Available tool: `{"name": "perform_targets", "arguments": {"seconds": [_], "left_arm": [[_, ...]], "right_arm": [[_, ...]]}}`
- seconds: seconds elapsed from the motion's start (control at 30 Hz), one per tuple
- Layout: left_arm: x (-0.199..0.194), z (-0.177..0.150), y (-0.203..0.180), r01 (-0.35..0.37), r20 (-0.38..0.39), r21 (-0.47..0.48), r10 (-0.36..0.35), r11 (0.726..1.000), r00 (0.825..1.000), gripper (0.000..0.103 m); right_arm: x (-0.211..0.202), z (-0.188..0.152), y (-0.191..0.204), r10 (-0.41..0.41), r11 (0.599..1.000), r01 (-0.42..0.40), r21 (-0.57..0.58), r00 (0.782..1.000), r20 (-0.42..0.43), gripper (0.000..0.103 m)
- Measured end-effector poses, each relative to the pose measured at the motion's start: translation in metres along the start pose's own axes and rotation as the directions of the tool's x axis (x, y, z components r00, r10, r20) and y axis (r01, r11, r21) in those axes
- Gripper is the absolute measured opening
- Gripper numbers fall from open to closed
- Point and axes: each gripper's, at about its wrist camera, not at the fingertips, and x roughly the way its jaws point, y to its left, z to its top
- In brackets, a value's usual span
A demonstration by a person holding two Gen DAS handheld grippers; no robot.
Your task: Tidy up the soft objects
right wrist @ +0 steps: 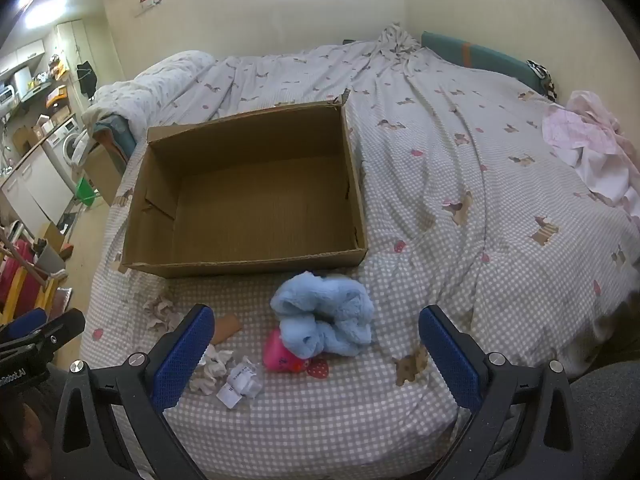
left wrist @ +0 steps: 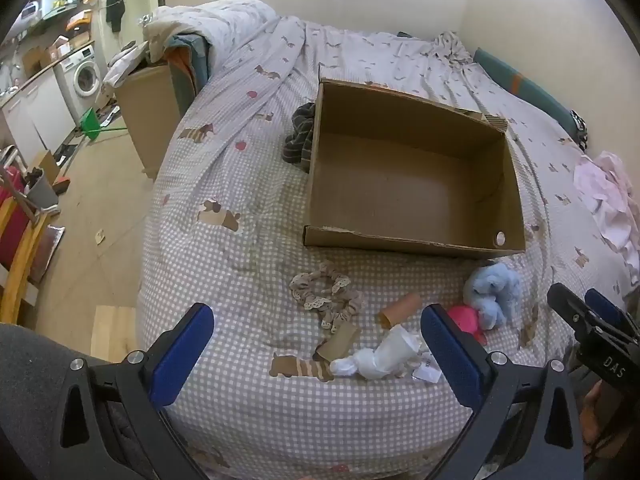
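Floor drops off past the bed's left edge; the left gripper hangs wide open, empty, over a lace scrunchie and cardboard tubes. The open cardboard box sits mid-bed. Right gripper gapes empty above the fluffy blue plush

Black gripper frames, blue fingers, silver screws.
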Motion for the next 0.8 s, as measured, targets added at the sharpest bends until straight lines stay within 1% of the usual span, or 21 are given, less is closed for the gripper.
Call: {"name": "perform_targets", "arguments": {"seconds": [0.33,0.43,0.8], "left_arm": [[0.0003,0.0009,0.0058,-0.009,-0.002,0.001,0.009,1.0,1.0,0.103],[0.0029,-0.0047,0.0035,-0.012,-0.004,0.001,0.012,1.0,1.0,0.103],[0.0026,-0.0023,0.0042,-0.014,-0.006,0.006,0.014,1.0,1.0,0.103]], "right_arm": [[-0.0003,0.0005,0.0,0.0,1.0,0.0,0.001,1.0,-0.001,0.103],[0.0001,0.0003,0.0001,-0.001,1.0,0.001,0.0,1.0,-0.003,0.103],[0.001,-0.0006,-0.0001,-0.004,1.0,0.004,-0.002,1.0,-0.006,0.103]]}}
